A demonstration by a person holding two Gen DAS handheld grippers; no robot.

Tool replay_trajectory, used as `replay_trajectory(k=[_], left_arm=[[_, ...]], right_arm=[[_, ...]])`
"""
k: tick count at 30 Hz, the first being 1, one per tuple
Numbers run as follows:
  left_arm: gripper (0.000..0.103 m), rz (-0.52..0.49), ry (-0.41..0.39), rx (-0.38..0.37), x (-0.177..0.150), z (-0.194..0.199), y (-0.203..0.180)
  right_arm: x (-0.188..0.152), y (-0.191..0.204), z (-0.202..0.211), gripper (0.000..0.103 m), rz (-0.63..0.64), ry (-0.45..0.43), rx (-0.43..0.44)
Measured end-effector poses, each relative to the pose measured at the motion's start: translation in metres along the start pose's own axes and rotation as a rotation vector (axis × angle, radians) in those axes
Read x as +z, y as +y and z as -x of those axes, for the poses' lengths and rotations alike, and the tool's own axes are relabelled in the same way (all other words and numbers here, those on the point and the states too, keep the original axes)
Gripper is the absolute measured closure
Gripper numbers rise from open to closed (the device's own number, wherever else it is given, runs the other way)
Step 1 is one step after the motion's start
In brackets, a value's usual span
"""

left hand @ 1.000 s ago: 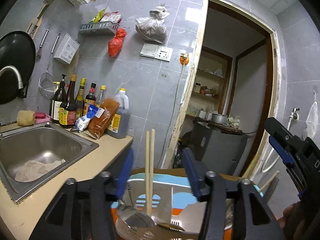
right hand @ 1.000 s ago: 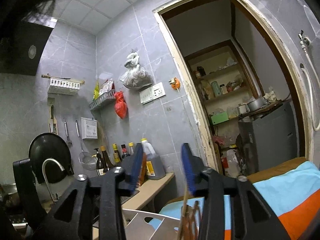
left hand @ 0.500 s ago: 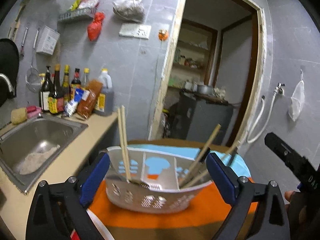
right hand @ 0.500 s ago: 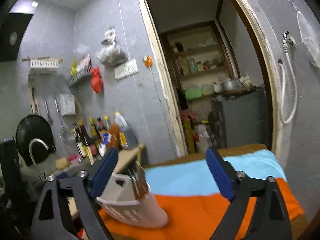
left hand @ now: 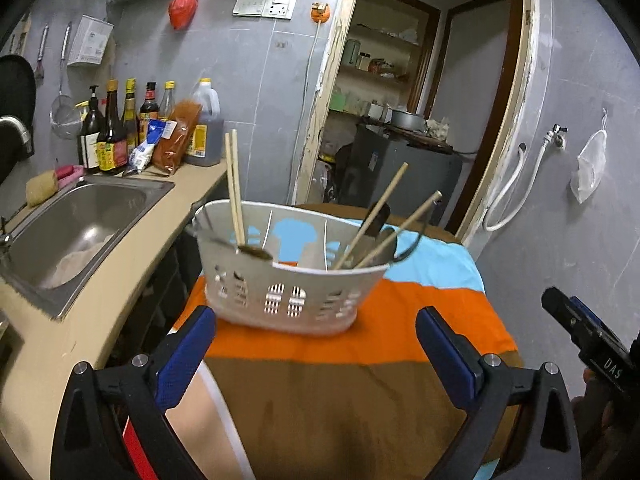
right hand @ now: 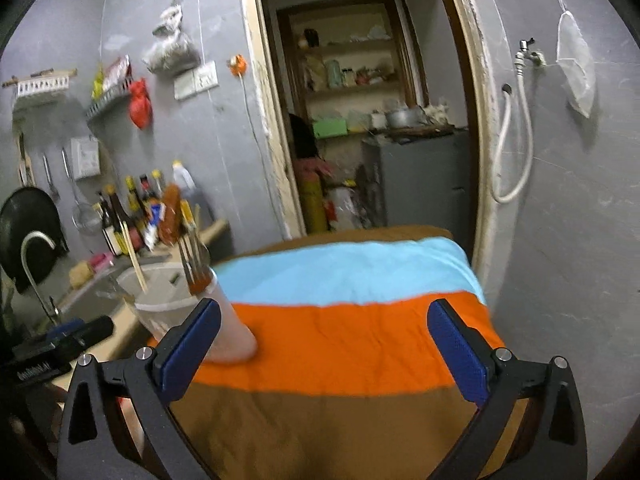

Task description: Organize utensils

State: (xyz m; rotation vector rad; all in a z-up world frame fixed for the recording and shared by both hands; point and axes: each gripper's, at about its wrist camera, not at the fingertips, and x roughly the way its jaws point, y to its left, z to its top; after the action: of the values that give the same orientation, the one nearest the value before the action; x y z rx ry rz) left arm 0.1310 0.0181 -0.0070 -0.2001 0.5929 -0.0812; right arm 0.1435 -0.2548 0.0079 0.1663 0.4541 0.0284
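Observation:
A white slotted basket (left hand: 288, 292) stands on the striped cloth (left hand: 408, 324). It holds a pair of upright chopsticks (left hand: 234, 184), two leaning chopsticks (left hand: 400, 224), a spoon (left hand: 256, 252) and a dark-handled utensil (left hand: 376, 220). My left gripper (left hand: 316, 352) is open just short of the basket, with nothing between its fingers. The right gripper (right hand: 324, 344) has its jaws opening wide over the cloth (right hand: 340, 344), empty. From it, the basket (right hand: 176, 304) lies off to the left with forks (right hand: 192, 264) sticking up. Each gripper shows at the edge of the other's view.
A steel sink (left hand: 80, 220) is set in the beige counter (left hand: 120, 280) to the left, with sauce bottles (left hand: 132, 120) at the wall. Behind the table is a doorway (left hand: 400, 100) into a storeroom. A grey wall with a hose (right hand: 512, 140) closes the right side.
Both grippers opened from half shut to wide and drew back from the basket, tilting down. The basket, earlier close under the fingers, now stands farther off on the cloth.

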Motion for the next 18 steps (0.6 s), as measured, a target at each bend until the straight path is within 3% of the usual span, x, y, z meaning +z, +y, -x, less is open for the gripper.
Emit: replay_trajectory(k=[8, 18], left_arm=[[0.002, -0.028, -0.031, 0.07, -0.028, 0.05, -0.013], [0.002, -0.054, -0.108, 0.112, -0.061, 0.12, -0.029]], right_arm=[[-0.022, -0.02, 0.057, 0.001, 0.051, 0.002, -0.086], [-0.038, -0.03, 0.144, 0.001, 0.055, -0.097, -0.04]])
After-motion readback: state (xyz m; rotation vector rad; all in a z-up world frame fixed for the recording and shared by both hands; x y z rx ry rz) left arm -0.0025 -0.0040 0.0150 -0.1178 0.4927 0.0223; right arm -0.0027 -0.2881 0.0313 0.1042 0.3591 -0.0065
